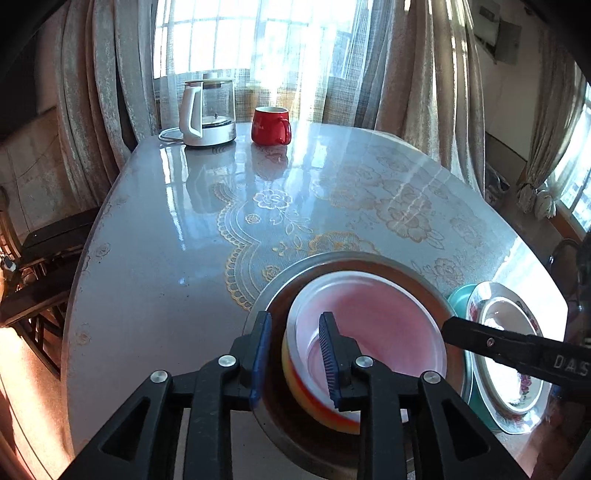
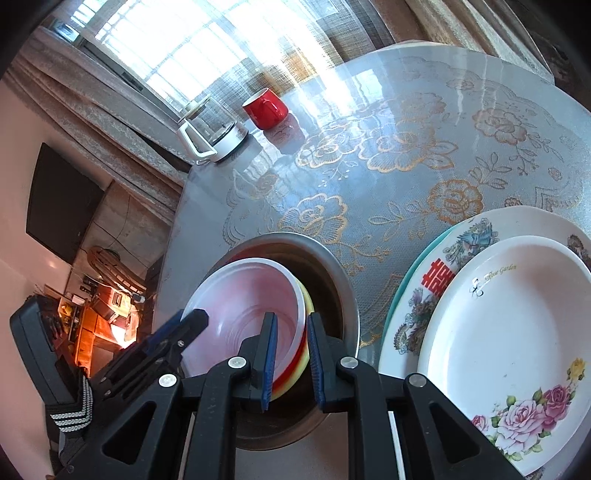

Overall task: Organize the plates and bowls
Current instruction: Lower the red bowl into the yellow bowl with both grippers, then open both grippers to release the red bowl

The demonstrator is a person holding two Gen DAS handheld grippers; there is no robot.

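Left claw (image 1: 295, 354): open, straddling the near rim of the bowl stack (image 1: 369, 325). One pad is outside, one inside, with a gap on both sides.
Right claw (image 2: 291, 362): closed across the stack's rim on the opposite side. One pad is inside the white bowl (image 2: 243, 302), the other outside the yellow bowl (image 2: 291, 384). Its body shows the letters "DAS", with the rest cut off.
Stack: white bowl, pinkish inside and empty, nested in the yellow bowl, which has a red band. Both sit in a steel bowl (image 2: 332, 266) at the near edge of the bench (image 2: 406, 110).
Just beside the steel bowl are three stacked plates, nothing on them:
- top: rose plate (image 2: 517, 332), white with pink roses, script reads "Rose Garden"
- middle: bird plate (image 2: 443, 277), with a red double-happiness character and a floral border
- bottom: teal plate (image 2: 404, 284), only its edge showing

The bench cover is glossy grey with gold lace flowers.
At the far edge are a red mug (image 2: 266, 105), with pale writing too small to read, and next to it a glass kettle (image 2: 214, 129) with a white handle and base; I can't tell what's in it. Behind them are curtains (image 1: 406, 74) and a bright window (image 1: 258, 33).
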